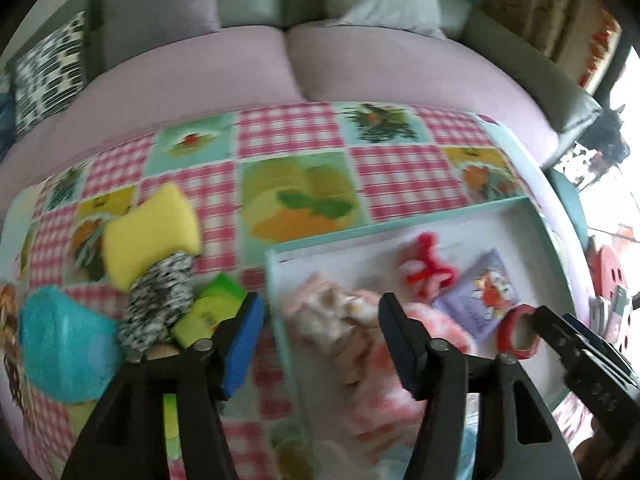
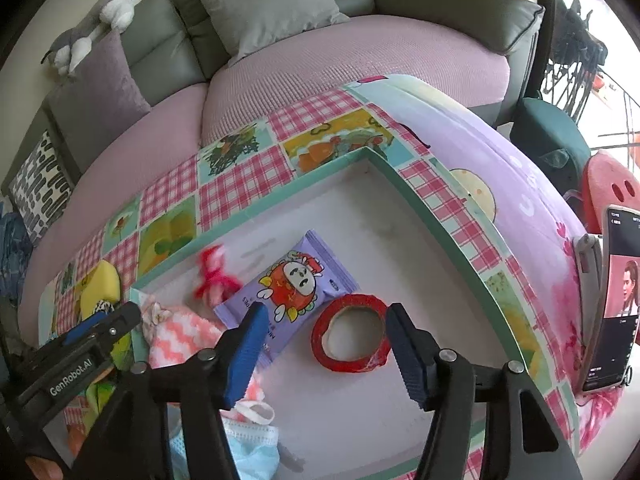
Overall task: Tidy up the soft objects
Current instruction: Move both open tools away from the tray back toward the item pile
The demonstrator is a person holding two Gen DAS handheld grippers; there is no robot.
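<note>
While several soft things are already lying inside the tray [image 2: 404, 192], the sorting is looking roughly half done. Both grippers are standing released over the tray, nothing between their pads: the left gripper [image 1: 320, 330] is hanging above the pink cloth [image 1: 384, 364], the right gripper [image 2: 326, 338] above the red tape roll [image 2: 350, 332]. The wipes packet [image 2: 288, 284] and red bow [image 2: 214, 278] are sitting in the tray too. Just outside its left wall, the yellow sponge [image 1: 150, 234], the striped cloth [image 1: 160, 300] and the blue cloth [image 1: 64, 340] are waiting.
</note>
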